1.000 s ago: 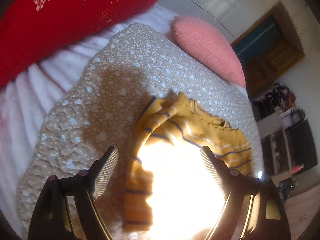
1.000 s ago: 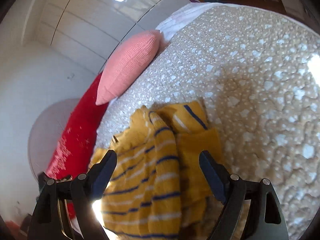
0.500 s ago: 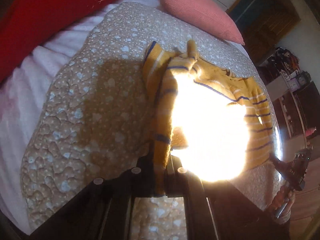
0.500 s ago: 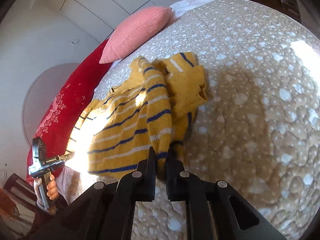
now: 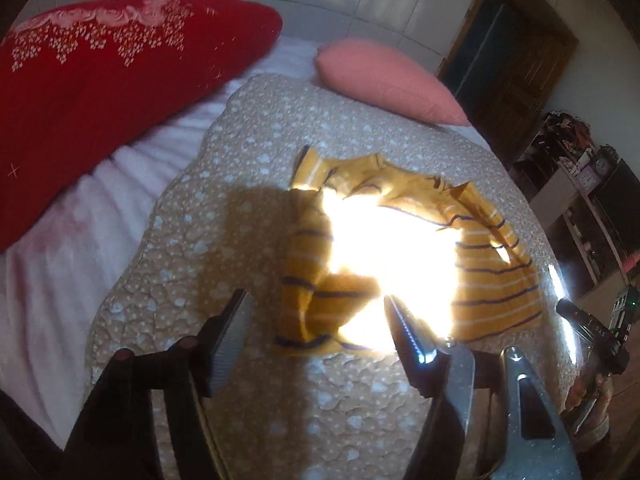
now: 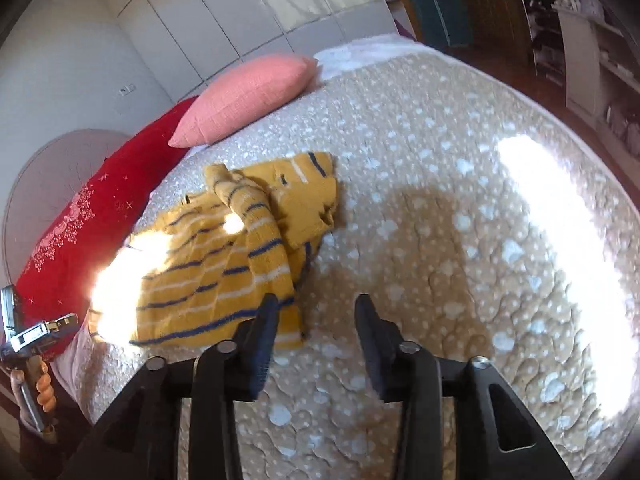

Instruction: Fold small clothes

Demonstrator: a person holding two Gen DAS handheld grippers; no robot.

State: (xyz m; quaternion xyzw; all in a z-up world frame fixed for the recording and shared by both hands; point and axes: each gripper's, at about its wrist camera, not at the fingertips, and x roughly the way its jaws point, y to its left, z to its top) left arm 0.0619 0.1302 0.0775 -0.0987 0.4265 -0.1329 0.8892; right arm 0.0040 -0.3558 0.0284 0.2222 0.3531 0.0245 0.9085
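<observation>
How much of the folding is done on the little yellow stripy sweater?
Partly done: both sleeves of the yellow striped sweater already lie folded over its body on the dotted quilt. Nothing is in hand: the left gripper and right gripper are both open, just short of its near edge. The body is not yet folded in half and one edge looks bunched. Sun glare hides the middle.

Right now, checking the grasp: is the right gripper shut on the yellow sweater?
No: the right gripper stands open above the quilt, and the yellow sweater lies free beside it.
</observation>
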